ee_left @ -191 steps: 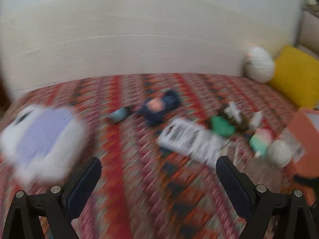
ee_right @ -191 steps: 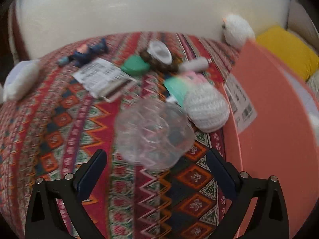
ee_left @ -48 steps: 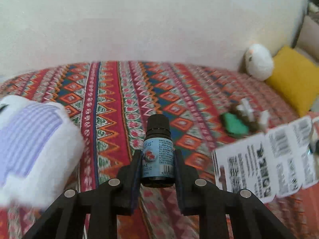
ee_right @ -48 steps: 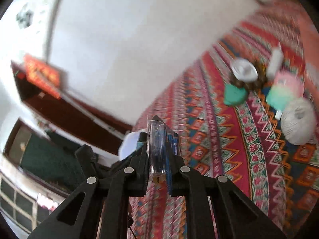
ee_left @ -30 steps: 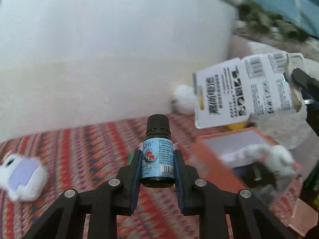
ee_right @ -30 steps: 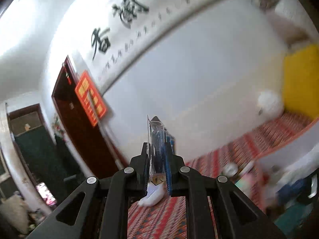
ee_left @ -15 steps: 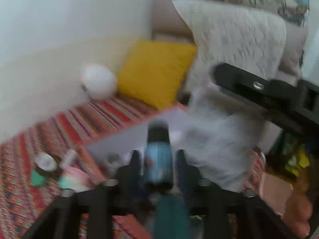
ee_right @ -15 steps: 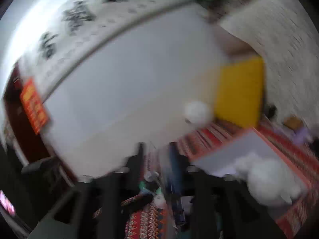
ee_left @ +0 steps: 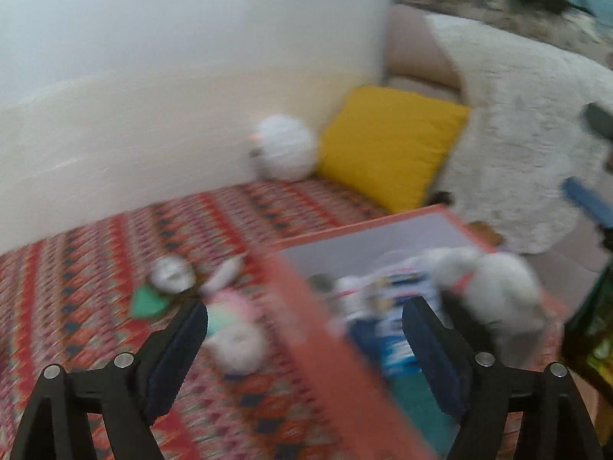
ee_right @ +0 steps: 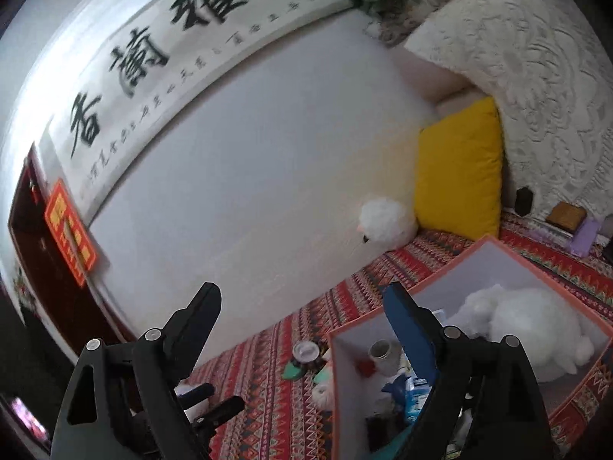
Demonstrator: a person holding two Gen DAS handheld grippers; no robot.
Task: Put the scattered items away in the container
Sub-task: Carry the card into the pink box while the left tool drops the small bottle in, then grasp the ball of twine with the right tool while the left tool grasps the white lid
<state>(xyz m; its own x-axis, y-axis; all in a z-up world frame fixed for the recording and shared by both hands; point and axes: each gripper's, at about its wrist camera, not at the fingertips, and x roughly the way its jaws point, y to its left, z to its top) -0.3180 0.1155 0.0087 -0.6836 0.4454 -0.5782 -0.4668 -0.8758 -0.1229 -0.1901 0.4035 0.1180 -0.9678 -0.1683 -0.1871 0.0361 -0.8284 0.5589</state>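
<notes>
The orange box with pale inner walls stands on the patterned rug. Inside it lie a white plush toy, a white jar and a blue-and-white card pack. My left gripper is open and empty above the box's near wall. My right gripper is open too, holding nothing, above the box's left side. On the rug left of the box lie a green piece, a white lid, a pink-and-green item and a white yarn ball. The view is blurred.
A yellow cushion and a round white plush rest against the wall behind the box. A cream lace-covered seat rises to the right. A small purple box sits on the rug beyond the container.
Both grippers have opened over the box: the left has let go of the small bottle and the right of the card pack, which now lies inside. The left view has tipped down.
</notes>
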